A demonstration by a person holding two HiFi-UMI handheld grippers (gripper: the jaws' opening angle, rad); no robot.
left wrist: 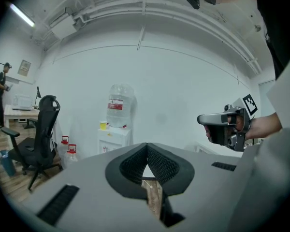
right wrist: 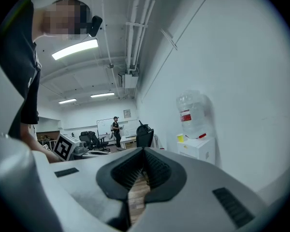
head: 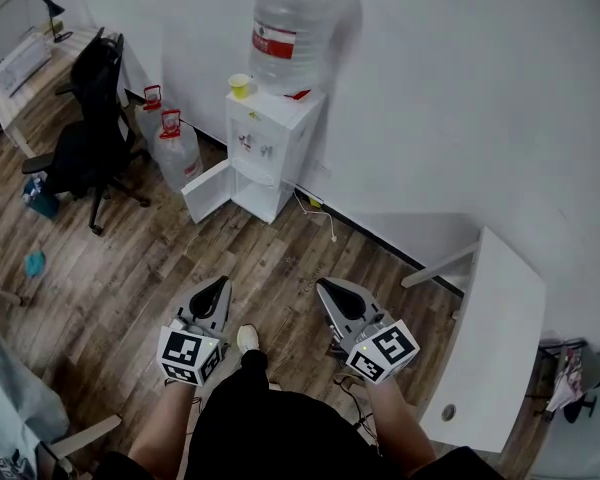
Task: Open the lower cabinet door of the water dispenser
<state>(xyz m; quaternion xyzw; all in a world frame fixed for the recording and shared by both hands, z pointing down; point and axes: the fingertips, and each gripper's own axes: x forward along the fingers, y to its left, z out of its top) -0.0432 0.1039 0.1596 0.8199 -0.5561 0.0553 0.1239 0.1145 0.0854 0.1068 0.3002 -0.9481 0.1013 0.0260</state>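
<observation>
Head view: a room with a wooden floor and a white wall; the person stands well apart from the dispenser.
White table: at the right side, near the right gripper.
Office chair: black, at the left, near the jugs.
Water dispenser: white, upright against the wall, with a big bottle on top; two spare jugs stand just beside it.
Lower cabinet door: a white panel at the foot of the dispenser; it seems to be swung out already, at an angle toward the jugs.
How the door will handle: probably light and stiff, turning easily on its hinges; the smooth face looks slippery for the pads.
Where to take hold: I would take the free vertical edge, far from the hinge side, and pull gently, because the bottle on top may make the dispenser top-heavy.
Left gripper: jaws pressed together, nothing between them.
Right gripper: jaws also closed and empty.
Yellow cup: on the dispenser top, beside the bottle.
</observation>
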